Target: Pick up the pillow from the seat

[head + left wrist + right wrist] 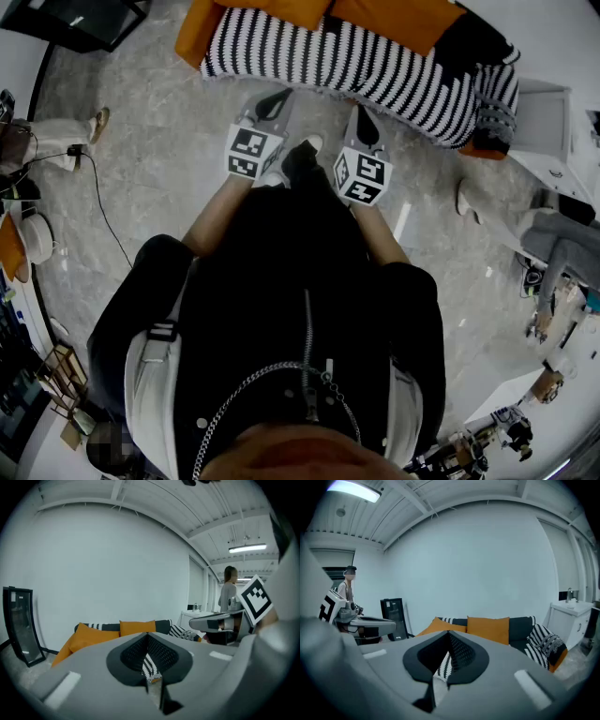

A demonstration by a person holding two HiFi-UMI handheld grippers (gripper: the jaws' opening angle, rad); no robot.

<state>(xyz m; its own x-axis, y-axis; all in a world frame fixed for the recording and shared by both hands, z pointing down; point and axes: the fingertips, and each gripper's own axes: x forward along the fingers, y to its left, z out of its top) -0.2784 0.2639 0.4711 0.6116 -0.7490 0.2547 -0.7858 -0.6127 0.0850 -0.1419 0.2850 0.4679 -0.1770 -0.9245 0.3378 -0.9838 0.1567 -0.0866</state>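
Note:
A sofa (356,61) under a black-and-white striped cover stands ahead of me across the grey floor. Orange pillows (389,19) lean along its back, and one more orange pillow (192,33) lies at its left end. A striped pillow (497,98) rests at the right end. My left gripper (279,96) and right gripper (362,112) are held side by side, short of the seat's front edge. Both are shut with nothing between the pads. In the left gripper view the orange pillows (137,627) show beyond the left gripper (147,638). In the right gripper view they (487,629) show beyond the right gripper (449,635).
A white cabinet (546,117) stands right of the sofa, a black glass-door cabinet (396,616) to its left. A cable (101,206) runs over the floor at left. One person's legs (562,246) are at the right, another's foot (97,124) at the left.

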